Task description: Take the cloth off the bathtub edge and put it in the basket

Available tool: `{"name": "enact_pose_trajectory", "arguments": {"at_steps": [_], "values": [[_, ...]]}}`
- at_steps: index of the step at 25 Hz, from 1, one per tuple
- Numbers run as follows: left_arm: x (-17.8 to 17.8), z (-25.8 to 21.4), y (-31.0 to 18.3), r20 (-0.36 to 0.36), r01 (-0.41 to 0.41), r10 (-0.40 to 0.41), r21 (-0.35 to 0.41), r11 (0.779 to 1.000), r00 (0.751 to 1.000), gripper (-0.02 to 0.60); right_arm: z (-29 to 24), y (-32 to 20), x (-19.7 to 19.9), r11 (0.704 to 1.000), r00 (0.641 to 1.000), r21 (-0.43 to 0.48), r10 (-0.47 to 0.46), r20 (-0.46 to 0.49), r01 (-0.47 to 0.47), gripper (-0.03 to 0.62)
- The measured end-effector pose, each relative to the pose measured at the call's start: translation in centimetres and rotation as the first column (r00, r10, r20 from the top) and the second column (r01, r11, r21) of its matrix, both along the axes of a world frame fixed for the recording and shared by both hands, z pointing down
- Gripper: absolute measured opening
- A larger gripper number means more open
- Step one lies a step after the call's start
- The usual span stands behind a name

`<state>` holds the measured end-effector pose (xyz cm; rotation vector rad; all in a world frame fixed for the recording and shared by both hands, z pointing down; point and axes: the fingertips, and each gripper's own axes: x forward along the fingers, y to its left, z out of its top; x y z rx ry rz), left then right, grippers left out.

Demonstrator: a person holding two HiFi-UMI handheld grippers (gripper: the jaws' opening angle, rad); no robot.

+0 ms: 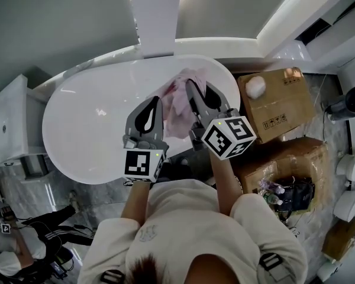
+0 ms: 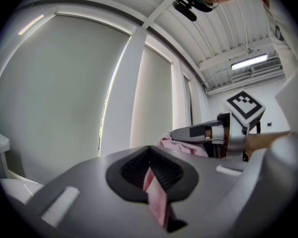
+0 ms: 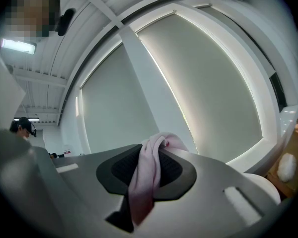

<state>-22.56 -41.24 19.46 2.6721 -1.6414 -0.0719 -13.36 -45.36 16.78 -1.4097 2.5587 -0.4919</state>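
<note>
Now the pink cloth [image 1: 178, 105] hangs between both claws, above the white bathtub [image 1: 83, 135]. The left claw [image 1: 154, 106] pinches one edge of it, and the right claw [image 1: 202, 94] is clamped on a bunched fold.

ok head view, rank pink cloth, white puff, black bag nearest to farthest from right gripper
1. pink cloth, clamped in the right gripper
2. white puff, on the cardboard box at right
3. black bag, lower right on the floor
</note>
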Motion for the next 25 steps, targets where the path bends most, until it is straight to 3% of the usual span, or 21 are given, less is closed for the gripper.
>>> {"name": "enact_pose_trajectory", "arguments": {"at_steps": [14, 25], "values": [[-0.6, 0.5, 0.2, -0.009, -0.039, 0.039, -0.014, 0.999, 0.999, 0.009, -0.7, 1.0, 0.7, 0.998, 0.998, 0.007, 0.055, 0.010, -0.055, 0.061], [2.0, 1.4, 0.8, -0.016, -0.175, 0.175, -0.024, 0.984, 0.984, 0.008, -2.5, 3.6, 3.5, 0.982, 0.983, 0.052, 0.180, 0.022, -0.181, 0.061]]}}
